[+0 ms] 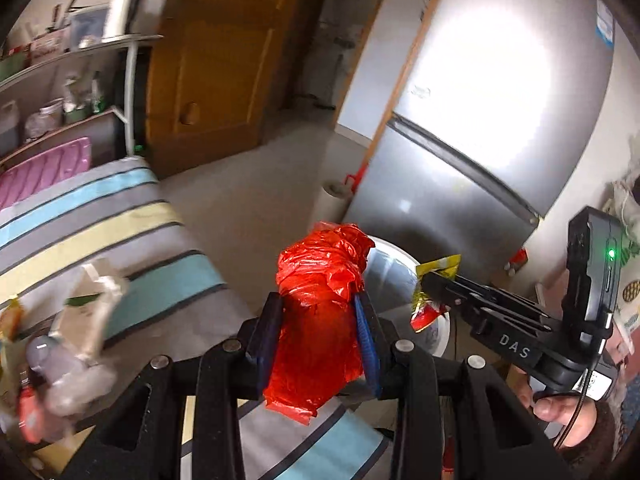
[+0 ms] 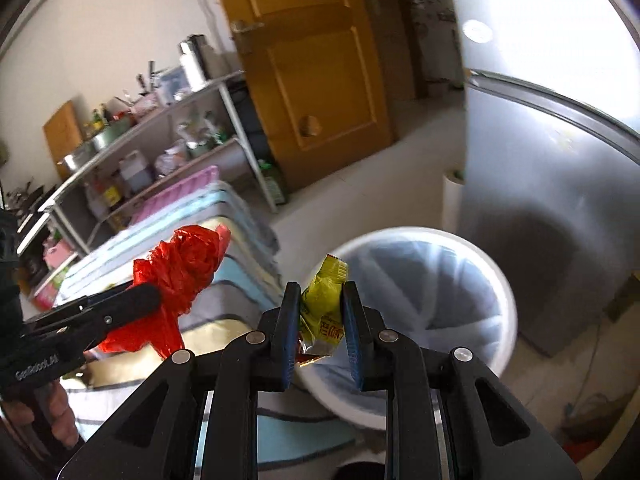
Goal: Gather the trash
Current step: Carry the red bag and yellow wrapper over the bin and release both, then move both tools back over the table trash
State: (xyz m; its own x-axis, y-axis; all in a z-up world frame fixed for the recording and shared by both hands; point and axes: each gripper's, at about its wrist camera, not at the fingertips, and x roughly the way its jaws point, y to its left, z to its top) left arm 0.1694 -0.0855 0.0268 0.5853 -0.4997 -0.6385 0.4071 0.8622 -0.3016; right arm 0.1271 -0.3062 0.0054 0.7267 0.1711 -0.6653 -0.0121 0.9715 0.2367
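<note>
Left wrist view shows a crumpled red plastic bag [image 1: 320,312] pinched between the blue pads of the left gripper [image 1: 320,320], its bunched top sticking out past the fingertips and a loose tail hanging below them. Just to the right of that gripper, the right gripper [image 1: 434,284] pinches a crinkled yellow and red snack wrapper [image 1: 430,292]; in the right wrist view the same wrapper [image 2: 324,308] sits squeezed between that gripper's [image 2: 320,312] pads with its yellow end poking up. Directly ahead of and below the right gripper stands a round white trash bin [image 2: 500,280] with a pale liner, its mouth open, and the wrapper hangs over the near rim. Beyond the bin rises a grey refrigerator [image 1: 500,120]. To the left of both grippers lies a bed with a striped cover [image 1: 120,216], and near its close edge, left of the left gripper, more litter is blurred: a clear bottle [image 1: 60,364] and a torn carton [image 1: 92,304]. Farther off stand a cluttered metal shelf [image 2: 160,148] and a wooden door [image 2: 320,80].
</note>
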